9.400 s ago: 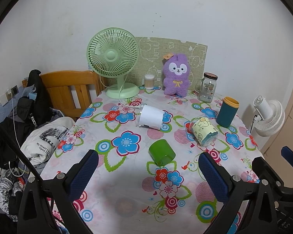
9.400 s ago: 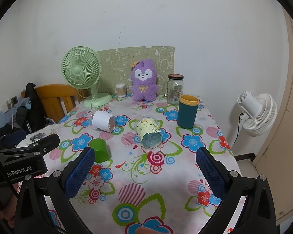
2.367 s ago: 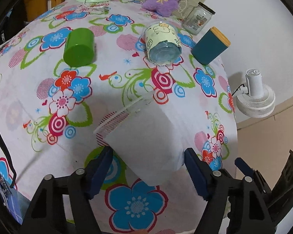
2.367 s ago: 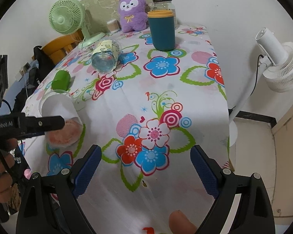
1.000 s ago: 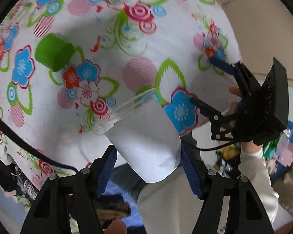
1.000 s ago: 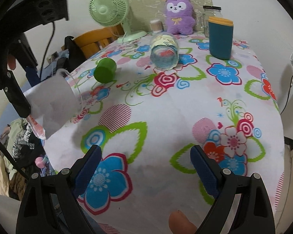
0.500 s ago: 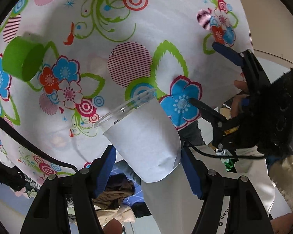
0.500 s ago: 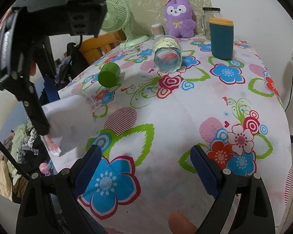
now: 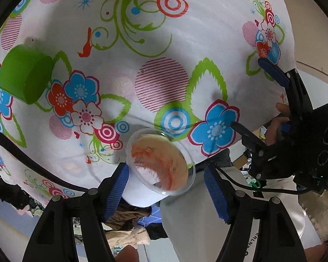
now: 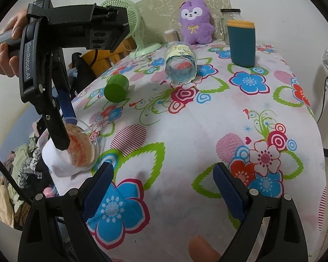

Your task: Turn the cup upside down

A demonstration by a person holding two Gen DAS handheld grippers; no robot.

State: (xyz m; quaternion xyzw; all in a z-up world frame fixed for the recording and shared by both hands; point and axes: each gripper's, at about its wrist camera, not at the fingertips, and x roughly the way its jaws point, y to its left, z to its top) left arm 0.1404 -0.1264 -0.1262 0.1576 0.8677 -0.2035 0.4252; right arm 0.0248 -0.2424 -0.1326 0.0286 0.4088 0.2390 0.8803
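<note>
The left gripper is pinching one clear plastic cup wrapped in white paper between its blue-padded fingers, holding it over the near edge of the floral tablecloth. The cup's open rim is tilting toward the left wrist camera, showing orange-red smears inside. In the right wrist view, the same cup is hanging at the table's left edge, partly hidden by the black finger of the left gripper. The right gripper is hovering above the cloth with its fingers spread wide, gripping nothing. Four cups are showing in all: the held one, one green plastic cup lying on its side, one clear cup with a yellow cartoon label also lying on its side, and one upright teal tumbler with an orange rim. One purple plush toy is sitting at the back.
</note>
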